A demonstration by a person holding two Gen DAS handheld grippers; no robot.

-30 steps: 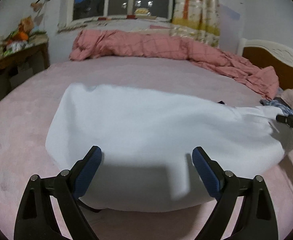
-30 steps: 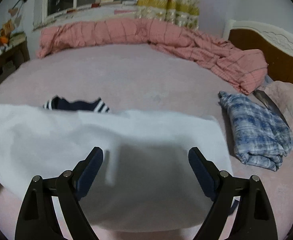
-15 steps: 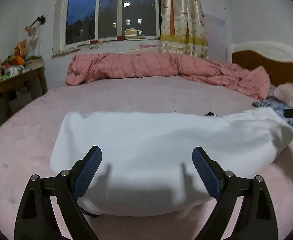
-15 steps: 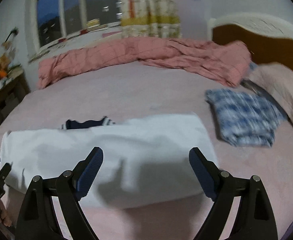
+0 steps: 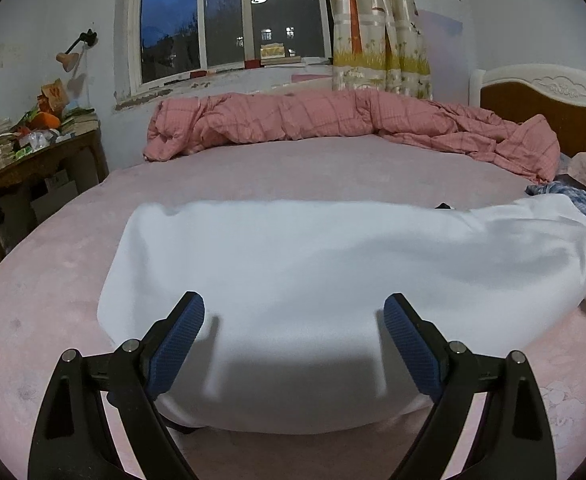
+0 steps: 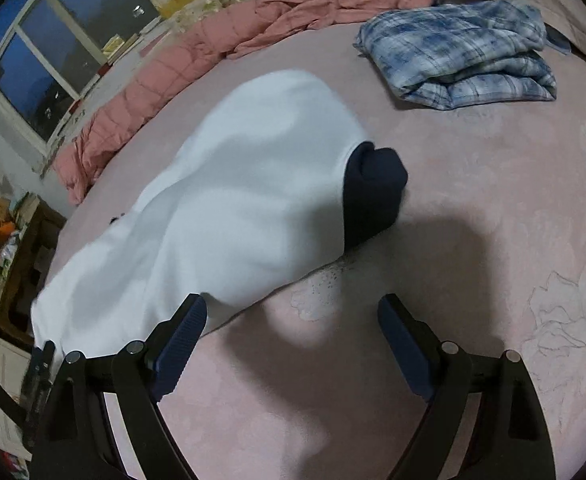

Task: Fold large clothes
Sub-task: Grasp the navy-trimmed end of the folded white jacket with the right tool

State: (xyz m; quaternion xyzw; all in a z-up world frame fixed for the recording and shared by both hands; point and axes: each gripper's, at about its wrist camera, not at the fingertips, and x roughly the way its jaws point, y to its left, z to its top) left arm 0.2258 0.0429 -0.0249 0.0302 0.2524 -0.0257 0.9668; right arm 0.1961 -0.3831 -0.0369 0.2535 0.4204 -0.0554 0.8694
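A large white garment (image 5: pixel 313 280) lies folded in a long band across the pink bed; it also shows in the right wrist view (image 6: pixel 233 208). A dark navy cuff (image 6: pixel 375 192) sticks out at its right end. My left gripper (image 5: pixel 295 336) is open and empty, just above the garment's near edge. My right gripper (image 6: pixel 291 334) is open and empty, over the bare bedsheet beside the garment's right end, its left finger (image 6: pixel 181 340) next to the white edge.
A folded blue plaid shirt (image 6: pixel 465 56) lies at the right of the bed. A pink checked quilt (image 5: pixel 333 124) is bunched along the far side. A wooden headboard (image 5: pixel 553 108) stands at right, a cluttered wooden desk (image 5: pixel 25 156) at left.
Both grippers have drawn back from the garment. The right gripper has swung to the right and tilted, now over bare sheet, with the navy cuff in view.
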